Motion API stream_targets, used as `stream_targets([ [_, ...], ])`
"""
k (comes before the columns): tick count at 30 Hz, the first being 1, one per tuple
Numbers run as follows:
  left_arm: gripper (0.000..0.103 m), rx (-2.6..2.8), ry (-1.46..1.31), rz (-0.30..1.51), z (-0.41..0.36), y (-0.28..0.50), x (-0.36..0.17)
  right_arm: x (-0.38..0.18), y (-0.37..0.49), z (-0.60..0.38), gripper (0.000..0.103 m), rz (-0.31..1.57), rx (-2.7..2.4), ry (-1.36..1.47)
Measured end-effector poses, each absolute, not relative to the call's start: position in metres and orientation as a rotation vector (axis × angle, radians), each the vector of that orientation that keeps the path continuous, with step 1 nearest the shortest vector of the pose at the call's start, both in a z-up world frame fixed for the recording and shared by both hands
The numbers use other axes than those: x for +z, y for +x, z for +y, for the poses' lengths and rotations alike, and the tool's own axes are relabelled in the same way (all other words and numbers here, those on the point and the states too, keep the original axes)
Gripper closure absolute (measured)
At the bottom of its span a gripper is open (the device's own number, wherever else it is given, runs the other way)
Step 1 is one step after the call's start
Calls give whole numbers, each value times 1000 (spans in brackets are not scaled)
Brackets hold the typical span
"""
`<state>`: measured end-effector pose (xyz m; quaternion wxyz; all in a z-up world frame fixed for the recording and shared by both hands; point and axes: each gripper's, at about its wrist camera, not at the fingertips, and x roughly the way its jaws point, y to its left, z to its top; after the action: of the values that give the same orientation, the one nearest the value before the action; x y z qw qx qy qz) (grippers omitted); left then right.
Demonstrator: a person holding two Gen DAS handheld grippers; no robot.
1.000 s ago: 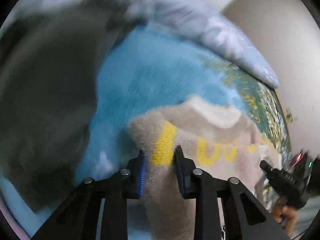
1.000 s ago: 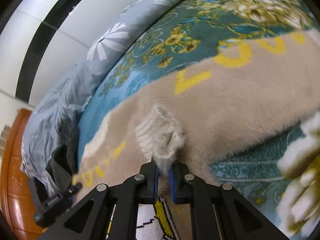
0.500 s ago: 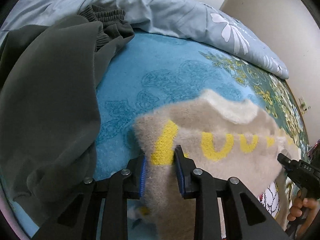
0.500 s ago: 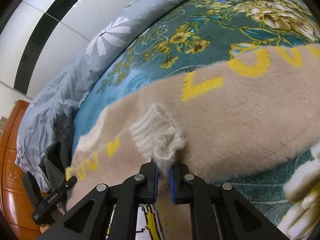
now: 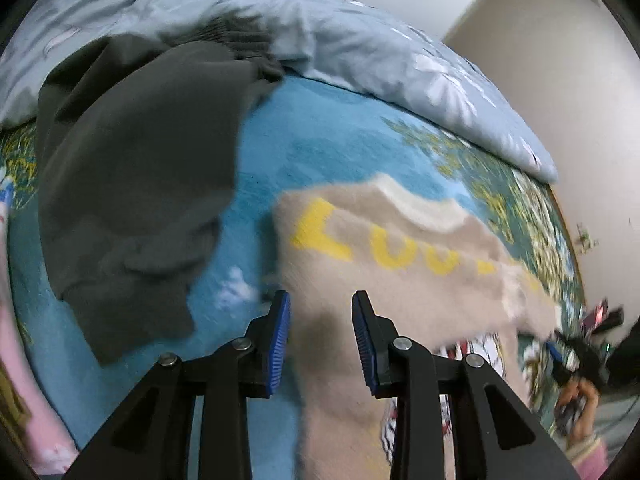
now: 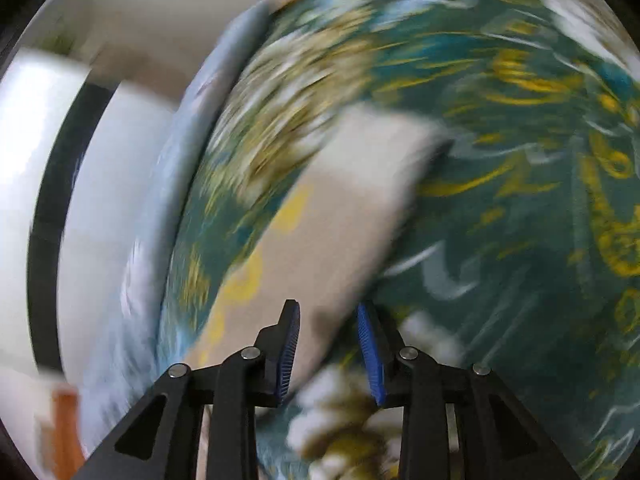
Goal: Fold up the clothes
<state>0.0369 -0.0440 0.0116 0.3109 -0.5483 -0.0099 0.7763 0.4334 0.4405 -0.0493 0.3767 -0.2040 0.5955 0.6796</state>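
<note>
Both claws now stand open, which is the main change from half a second ago. Left claw [image 5: 320, 340] has its blue-padded jaws spread wide above the fuzzy beige sweater with yellow lettering [image 5: 400, 280]; earlier the same jaws were set closer together around the sweater's edge near the first yellow letter. Nothing is held between them now, and the sweater lies on the bed just beyond the tips, its cream collar band on the far side. Right claw [image 6: 328, 348] has also let go: half a second ago it pinched a fluffy tuft of the sweater, and now its jaws are apart with only blurred cloth under them. The right wrist view is heavily smeared by motion, so fine detail is lost, but a beige strip of the sweater [image 6: 352, 200] runs away from the tips over the teal bedspread with gold and white flowers [image 6: 520, 200].

Left of the sweater, in the left wrist view, a dark grey garment [image 5: 136, 184] lies crumpled on the blue plush part of the bedspread [image 5: 320, 144], apart from the sweater. Beyond both, a rumpled pale blue quilt with white daisy prints [image 5: 360, 44] runs along the far edge of the bed. At the lower right of that view, the person's other hand [image 5: 576, 404] shows, blurred.
</note>
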Motion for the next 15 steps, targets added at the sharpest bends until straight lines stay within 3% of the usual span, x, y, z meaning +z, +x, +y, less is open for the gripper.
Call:
stream_targets([
  [5, 71, 2003, -1383, 64, -18, 57, 12, -57, 429, 454, 73, 1589, 1723, -472],
  [8, 71, 1991, -1398, 133, -3, 58, 2, -56, 423, 457, 91, 1589, 1700, -475],
  [12, 71, 1988, -1428, 197, 6, 58, -10, -44, 427, 454, 92, 1597, 1695, -420],
  [15, 71, 1988, -1449, 237, 12, 59, -19, -13, 420, 447, 92, 1500, 1782, -412],
])
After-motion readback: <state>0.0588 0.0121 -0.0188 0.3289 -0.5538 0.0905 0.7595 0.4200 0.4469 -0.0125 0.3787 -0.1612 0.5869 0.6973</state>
